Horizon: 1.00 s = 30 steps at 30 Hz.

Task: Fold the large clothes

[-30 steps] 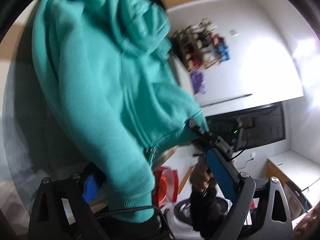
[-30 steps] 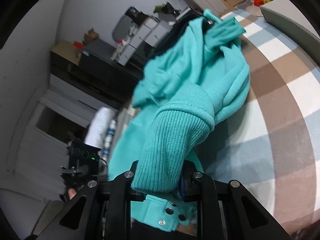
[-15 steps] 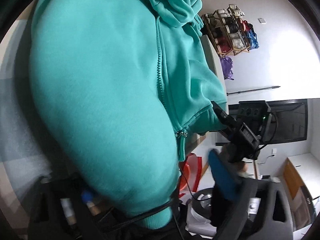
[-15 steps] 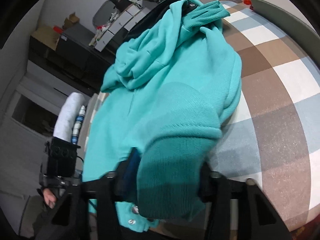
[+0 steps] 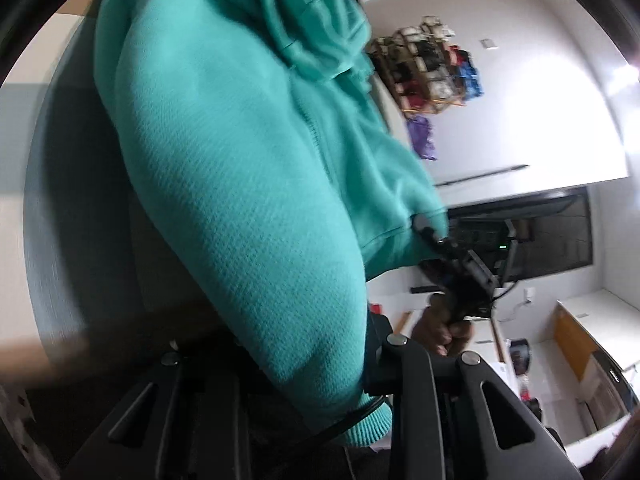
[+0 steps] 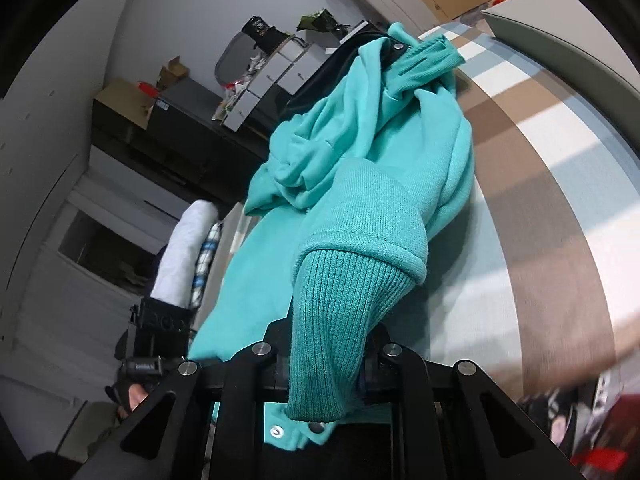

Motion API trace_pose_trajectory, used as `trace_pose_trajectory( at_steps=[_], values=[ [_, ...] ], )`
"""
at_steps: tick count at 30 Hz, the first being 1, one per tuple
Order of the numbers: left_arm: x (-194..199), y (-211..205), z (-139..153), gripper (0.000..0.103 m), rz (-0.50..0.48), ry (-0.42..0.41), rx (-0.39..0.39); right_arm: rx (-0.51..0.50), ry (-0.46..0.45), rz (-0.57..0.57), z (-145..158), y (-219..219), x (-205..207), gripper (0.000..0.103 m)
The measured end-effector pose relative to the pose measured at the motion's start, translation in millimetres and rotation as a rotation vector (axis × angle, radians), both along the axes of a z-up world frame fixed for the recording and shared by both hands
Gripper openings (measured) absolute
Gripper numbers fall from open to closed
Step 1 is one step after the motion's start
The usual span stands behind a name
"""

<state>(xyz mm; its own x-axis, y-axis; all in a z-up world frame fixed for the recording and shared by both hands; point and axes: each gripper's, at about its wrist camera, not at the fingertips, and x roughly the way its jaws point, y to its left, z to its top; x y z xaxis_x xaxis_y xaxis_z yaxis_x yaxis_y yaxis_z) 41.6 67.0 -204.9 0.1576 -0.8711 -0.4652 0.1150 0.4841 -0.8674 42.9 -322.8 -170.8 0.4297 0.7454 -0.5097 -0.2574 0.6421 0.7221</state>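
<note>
A teal zip hoodie [image 5: 240,160] hangs bunched between both grippers above a checked brown, white and blue cover [image 6: 540,208]. In the left wrist view one sleeve runs down through my left gripper [image 5: 280,360]. Its jaws are closing and its fingers press the sleeve, whose ribbed cuff [image 5: 368,428] hangs below them. My right gripper [image 6: 328,340] is closing its jaws on the other ribbed cuff [image 6: 340,312], pinched between its fingers. The right gripper [image 5: 460,264] also shows at the hoodie's edge, held by a hand [image 5: 440,328].
A wall shelf [image 5: 432,72] full of small items and a dark screen [image 5: 560,232] stand behind the hoodie. Low cabinets [image 6: 280,76] with clutter and a white fabric roll [image 6: 184,256] lie to the left. A pale headboard edge [image 6: 560,40] borders the cover.
The left gripper's fingers, wide apart a second ago, have come together on the sleeve. The hoodie swung closer and then back. The right gripper's cuff slackened briefly and is pinched again.
</note>
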Motion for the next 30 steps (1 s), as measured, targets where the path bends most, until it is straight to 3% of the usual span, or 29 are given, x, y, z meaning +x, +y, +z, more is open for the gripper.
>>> trace_pose_trajectory(
  at_steps=[6,10,12,14,17,23,29,30],
  values=[
    [-10.5,2.0,35.5,0.021,-0.006,-0.013,-0.063,0.03,-0.074,0.021,49.1,-6.8,-34.0,0.019],
    [27.4,10.1,67.7,0.022,0.099,-0.064,-0.16,0.074,-0.111,0.001,88.7,-0.1,-10.9,0.019],
    [51.9,26.0,75.6,0.022,0.158,-0.034,-0.254,0.113,-0.105,-0.015,101.0,0.8,7.1,0.019],
    [75.1,37.9,82.8,0.022,0.195,-0.044,-0.275,0.147,-0.08,-0.037,110.4,0.7,28.0,0.019],
    [111.5,48.9,86.2,0.022,0.216,-0.028,-0.244,0.171,-0.067,-0.072,125.9,5.1,64.5,0.019],
    [159.4,25.9,104.1,0.022,0.18,-0.047,-0.081,0.168,-0.024,-0.121,130.5,17.0,132.2,0.019],
    [145.9,31.3,96.3,0.023,0.172,-0.042,-0.037,0.207,0.011,-0.11,116.6,26.8,157.4,0.019],
    [139.8,27.9,98.1,0.024,0.154,-0.072,-0.012,0.212,0.01,-0.104,116.0,27.5,158.1,0.019]
  ],
)
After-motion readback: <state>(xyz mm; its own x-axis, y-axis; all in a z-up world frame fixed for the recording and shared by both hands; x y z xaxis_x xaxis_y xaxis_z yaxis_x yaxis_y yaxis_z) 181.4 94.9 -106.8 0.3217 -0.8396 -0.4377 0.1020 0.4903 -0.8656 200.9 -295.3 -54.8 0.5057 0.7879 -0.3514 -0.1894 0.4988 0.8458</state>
